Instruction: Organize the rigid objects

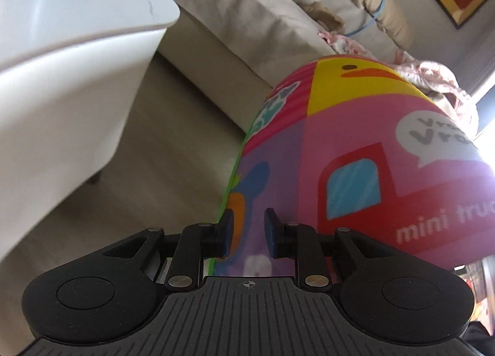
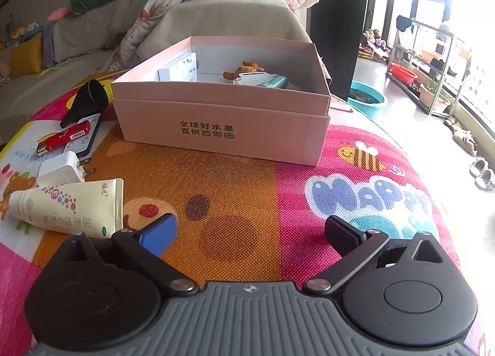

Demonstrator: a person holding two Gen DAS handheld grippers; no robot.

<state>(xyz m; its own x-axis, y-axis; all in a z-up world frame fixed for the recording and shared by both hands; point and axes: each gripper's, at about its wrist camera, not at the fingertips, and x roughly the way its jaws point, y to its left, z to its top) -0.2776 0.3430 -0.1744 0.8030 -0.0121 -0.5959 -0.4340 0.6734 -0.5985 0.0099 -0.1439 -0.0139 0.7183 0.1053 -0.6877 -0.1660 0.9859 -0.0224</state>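
With our left tongs [image 1: 247, 236] pinched shut on nothing and right tongs [image 2: 250, 233] gaping empty, we might knock the cream tube [image 2: 66, 206] sideways grabbing it.

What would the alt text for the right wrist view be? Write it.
Open tongs hover over a colourful play mat, facing a pink cardboard box holding small items. Left of it lie a cream tube, white charger, red cylinder and black funnel.
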